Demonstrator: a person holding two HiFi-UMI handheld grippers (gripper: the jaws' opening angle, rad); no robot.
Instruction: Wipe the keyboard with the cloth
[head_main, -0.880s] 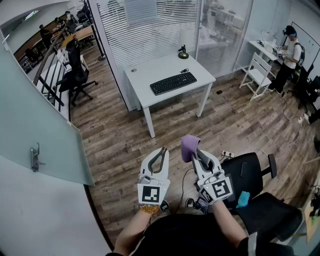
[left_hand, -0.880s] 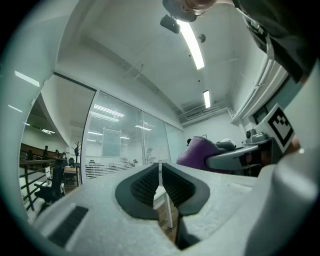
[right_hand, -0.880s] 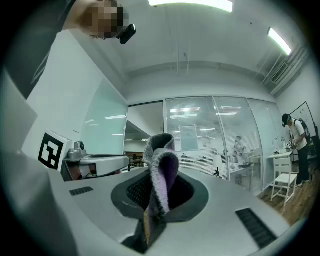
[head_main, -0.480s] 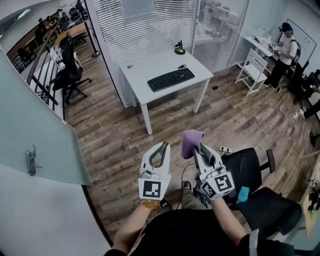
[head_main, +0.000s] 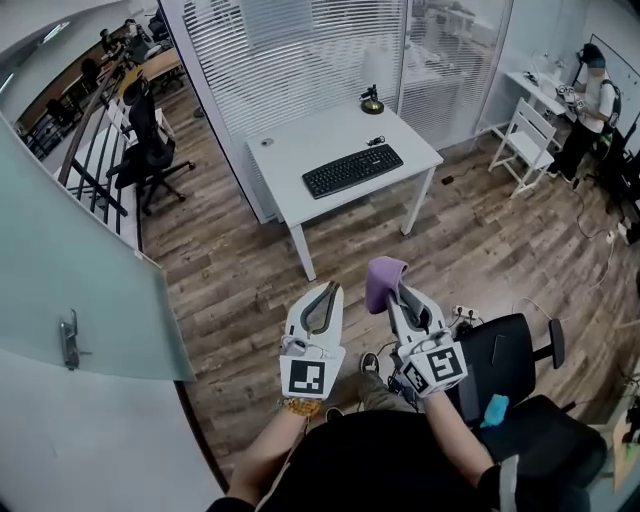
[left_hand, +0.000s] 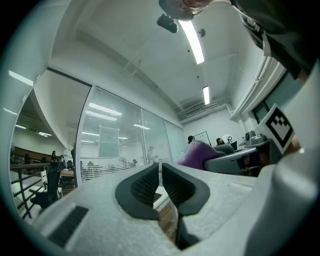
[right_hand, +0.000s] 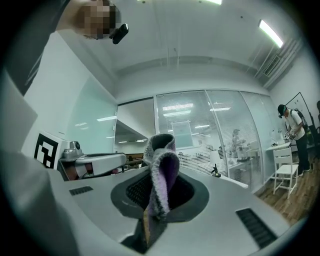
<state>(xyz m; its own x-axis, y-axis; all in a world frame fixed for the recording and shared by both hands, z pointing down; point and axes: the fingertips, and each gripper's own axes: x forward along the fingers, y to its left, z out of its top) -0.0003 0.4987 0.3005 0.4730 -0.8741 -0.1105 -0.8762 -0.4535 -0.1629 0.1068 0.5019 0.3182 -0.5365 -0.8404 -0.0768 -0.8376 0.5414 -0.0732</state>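
Observation:
A black keyboard (head_main: 352, 170) lies on a white table (head_main: 300, 190) across the room, far ahead of both grippers. My right gripper (head_main: 397, 296) is shut on a purple cloth (head_main: 383, 283), which sticks up folded between its jaws (right_hand: 161, 172). My left gripper (head_main: 324, 301) is held beside it, shut with nothing between its pads (left_hand: 160, 184). Both point level toward the table, over the wooden floor. The cloth (left_hand: 197, 155) also shows at the right of the left gripper view.
A small black lamp (head_main: 372, 100) stands at the table's far edge. A black office chair (head_main: 520, 370) is close at my right, another black chair (head_main: 150, 150) at the left by a railing. A glass partition (head_main: 90, 290) runs along the left. A person (head_main: 590, 110) stands far right near a white chair (head_main: 530, 145).
The view has shifted slightly, so the table sits a little further right in the picture. Both grippers keep their pose and the cloth stays clamped.

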